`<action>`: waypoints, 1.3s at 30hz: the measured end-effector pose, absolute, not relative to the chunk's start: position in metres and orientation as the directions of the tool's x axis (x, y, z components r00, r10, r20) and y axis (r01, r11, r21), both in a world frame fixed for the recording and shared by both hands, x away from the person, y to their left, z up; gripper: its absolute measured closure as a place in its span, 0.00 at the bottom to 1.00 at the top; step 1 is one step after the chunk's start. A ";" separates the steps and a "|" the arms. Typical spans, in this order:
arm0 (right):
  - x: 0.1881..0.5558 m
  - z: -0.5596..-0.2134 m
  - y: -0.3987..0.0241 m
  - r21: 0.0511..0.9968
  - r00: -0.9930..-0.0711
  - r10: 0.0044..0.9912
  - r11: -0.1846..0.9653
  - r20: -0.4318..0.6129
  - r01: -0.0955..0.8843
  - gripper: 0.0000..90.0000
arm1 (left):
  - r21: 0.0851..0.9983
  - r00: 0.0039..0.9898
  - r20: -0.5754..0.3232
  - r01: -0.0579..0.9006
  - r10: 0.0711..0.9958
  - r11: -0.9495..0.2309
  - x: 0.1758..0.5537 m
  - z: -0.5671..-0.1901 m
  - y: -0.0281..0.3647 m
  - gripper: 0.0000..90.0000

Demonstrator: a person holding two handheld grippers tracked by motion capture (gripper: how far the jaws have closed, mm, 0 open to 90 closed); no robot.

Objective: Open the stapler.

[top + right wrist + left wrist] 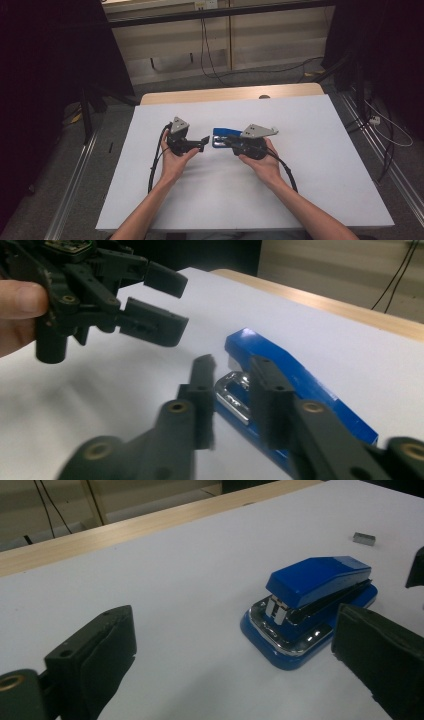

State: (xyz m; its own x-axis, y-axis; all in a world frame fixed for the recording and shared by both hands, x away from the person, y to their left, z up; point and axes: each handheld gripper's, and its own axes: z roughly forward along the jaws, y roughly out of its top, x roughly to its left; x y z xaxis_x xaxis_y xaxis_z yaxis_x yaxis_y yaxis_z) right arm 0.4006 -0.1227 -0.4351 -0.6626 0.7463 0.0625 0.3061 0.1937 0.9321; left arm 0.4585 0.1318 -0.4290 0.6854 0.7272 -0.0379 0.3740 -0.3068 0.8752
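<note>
Two grippers, left (204,141) fingers wide apart, right (220,141) narrowed, gripping nothing, beside one blue stapler (310,607).

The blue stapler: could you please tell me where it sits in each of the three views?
High view: stapler at table centre, between the grippers.
Left gripper view: right of centre, metal nose toward the camera.
Right gripper view: centre to lower right, behind the jaws.
Shared landmark: the table's wooden far edge.

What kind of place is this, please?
Probably a lab or workshop set up for recording, not a home. A plain white table stands on a grey floor, loose cables run along the wall behind it, and a blue stapler is on the table.
</note>
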 end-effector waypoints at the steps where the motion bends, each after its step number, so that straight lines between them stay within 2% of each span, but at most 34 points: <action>1: 0.402 -0.435 -0.122 0.932 -0.659 0.749 0.193 0.062 0.307 0.85 | 0.876 0.685 -0.032 0.370 0.728 -0.310 0.459 -0.428 0.132 0.07; 2: 0.402 -0.435 -0.122 0.932 -0.659 0.749 0.193 0.062 0.307 0.85 | 0.876 0.685 -0.032 0.370 0.728 -0.310 0.459 -0.428 0.132 0.07; 3: 0.404 -0.437 -0.122 0.930 -0.661 0.749 0.204 0.054 0.307 0.93 | 0.877 0.686 -0.038 0.372 0.727 -0.305 0.459 -0.428 0.132 0.07; 5: 0.405 -0.438 -0.122 0.928 -0.661 0.748 0.202 0.060 0.313 0.99 | 0.875 0.687 -0.039 0.375 0.725 -0.308 0.458 -0.429 0.131 0.08; 10: 0.409 -0.441 -0.118 0.917 -0.665 0.744 0.219 0.065 0.334 1.00 | 0.866 0.690 -0.023 0.375 0.723 -0.330 0.458 -0.430 0.129 0.12; 12: 0.414 -0.443 -0.115 0.906 -0.676 0.732 0.226 0.085 0.359 1.00 | 0.852 0.685 0.000 0.381 0.728 -0.358 0.459 -0.433 0.126 0.17; 16: 0.419 -0.445 -0.112 0.897 -0.677 0.731 0.237 0.089 0.373 1.00 | 0.838 0.696 -0.010 0.398 0.718 -0.373 0.459 -0.437 0.122 0.34; 21: 0.423 -0.445 -0.108 0.889 -0.677 0.731 0.256 0.079 0.380 1.00 | 0.833 0.709 -0.015 0.398 0.705 -0.383 0.460 -0.437 0.117 0.47; 23: 0.425 -0.445 -0.108 0.888 -0.676 0.733 0.260 0.075 0.380 1.00 | 0.830 0.708 -0.010 0.399 0.706 -0.389 0.459 -0.437 0.116 0.62; 24: 0.425 -0.445 -0.108 0.888 -0.676 0.733 0.260 0.075 0.380 1.00 | 0.830 0.708 -0.010 0.399 0.706 -0.389 0.459 -0.437 0.116 0.63; 28: 0.427 -0.448 -0.105 0.878 -0.678 0.733 0.286 0.056 0.382 1.00 | 0.820 0.732 -0.023 0.404 0.681 -0.406 0.461 -0.438 0.113 0.84; 33: 0.432 -0.449 -0.102 0.872 -0.676 0.735 0.295 0.054 0.390 1.00 | 0.817 0.738 -0.011 0.396 0.675 -0.420 0.468 -0.439 0.109 0.99; 39: 0.433 -0.451 -0.096 0.859 -0.678 0.734 0.328 0.029 0.392 1.00 | 0.802 0.759 -0.022 0.402 0.651 -0.442 0.470 -0.442 0.104 1.00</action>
State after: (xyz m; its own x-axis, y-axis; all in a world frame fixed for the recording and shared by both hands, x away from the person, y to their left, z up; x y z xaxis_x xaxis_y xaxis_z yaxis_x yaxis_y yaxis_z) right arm 0.4333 -0.0965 -0.4512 -0.6782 0.7343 0.0292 0.3922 0.3279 0.8595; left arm 0.4704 0.1036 -0.4417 0.7585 0.6513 -0.0215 0.4020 -0.4417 0.8021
